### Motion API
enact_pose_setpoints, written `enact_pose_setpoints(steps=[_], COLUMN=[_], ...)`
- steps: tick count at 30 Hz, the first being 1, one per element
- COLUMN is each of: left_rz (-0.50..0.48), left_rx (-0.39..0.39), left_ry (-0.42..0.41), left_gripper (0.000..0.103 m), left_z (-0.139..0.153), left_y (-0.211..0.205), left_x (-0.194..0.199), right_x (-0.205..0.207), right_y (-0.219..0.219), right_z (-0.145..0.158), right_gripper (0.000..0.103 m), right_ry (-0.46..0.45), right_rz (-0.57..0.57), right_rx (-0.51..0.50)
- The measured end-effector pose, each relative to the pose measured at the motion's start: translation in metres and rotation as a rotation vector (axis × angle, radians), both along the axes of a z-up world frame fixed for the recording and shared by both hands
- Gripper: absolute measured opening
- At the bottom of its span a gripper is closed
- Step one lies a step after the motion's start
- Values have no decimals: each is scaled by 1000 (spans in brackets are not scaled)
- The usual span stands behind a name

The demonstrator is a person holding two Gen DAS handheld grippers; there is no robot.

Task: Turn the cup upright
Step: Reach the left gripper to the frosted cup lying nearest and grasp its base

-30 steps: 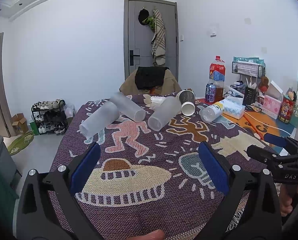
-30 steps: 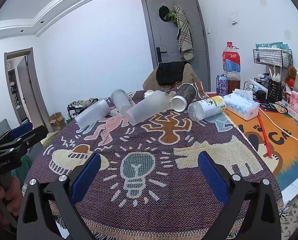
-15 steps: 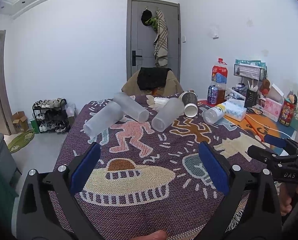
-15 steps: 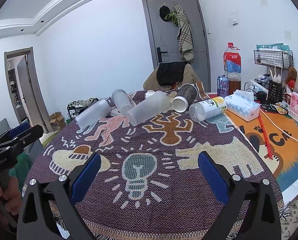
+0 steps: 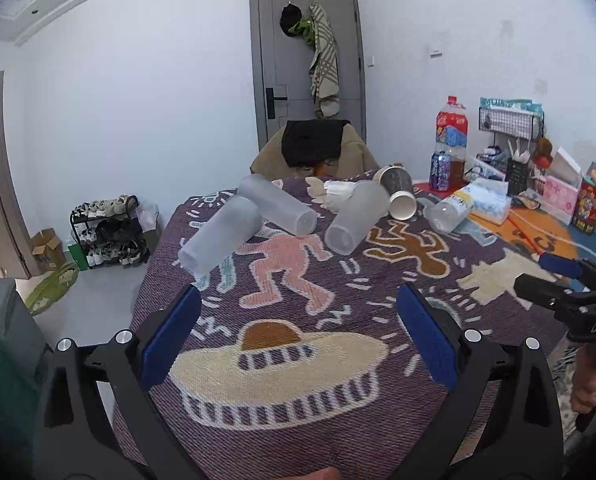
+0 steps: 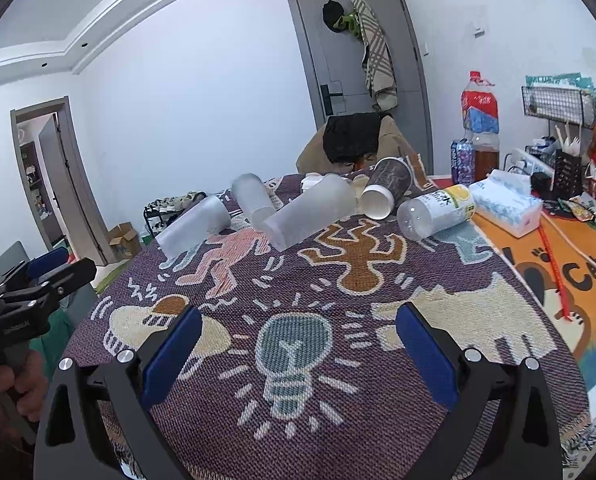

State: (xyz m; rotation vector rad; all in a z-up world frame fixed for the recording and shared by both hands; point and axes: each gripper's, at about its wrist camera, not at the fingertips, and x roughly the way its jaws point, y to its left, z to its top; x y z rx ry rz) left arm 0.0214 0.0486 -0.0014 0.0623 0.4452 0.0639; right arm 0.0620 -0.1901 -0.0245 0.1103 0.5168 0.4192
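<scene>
Above patterned cloth (image 5: 298, 420): left gripper (image 5: 298, 336), right gripper (image 6: 298, 340) level, gaping.

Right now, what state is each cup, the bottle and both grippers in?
left frosted cup: on its side
middle frosted cup: on its side
right frosted cup: on its side
paper cup: tipped over
clear bottle: lying down
left gripper: open, empty
right gripper: open, empty

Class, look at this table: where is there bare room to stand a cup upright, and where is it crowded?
Free: the woven cloth between the open right claw and the tipped frosted cups, over the bulb and hat patterns. Crowded: the far edge, with paper cup, plastic bottle and tissue pack.
</scene>
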Motion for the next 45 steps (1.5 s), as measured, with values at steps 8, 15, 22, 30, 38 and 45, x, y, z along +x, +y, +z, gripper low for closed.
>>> enact_pose_setpoints(steps=[8, 15, 22, 30, 38, 45], left_rz=[6, -14, -35, -31, -36, -24], left_rx=[141, 270, 408, 444, 461, 504], left_ry=[77, 153, 226, 320, 412, 465], left_gripper=[97, 97, 97, 97, 97, 97], left_z=[0, -5, -8, -20, -47, -76], left_y=[23, 35, 46, 62, 75, 83], left_x=[44, 88, 130, 183, 235, 265], right_x=[34, 62, 86, 112, 133, 151], right_y=[12, 18, 14, 6, 7, -4], right_z=[-8, -10, -17, -26, -32, -40], right_gripper=[95, 95, 95, 95, 95, 95], right_ry=[55, 81, 120, 170, 195, 214], right_rz=[20, 22, 3, -36, -87, -157], right_rx=[55, 101, 105, 128, 129, 141])
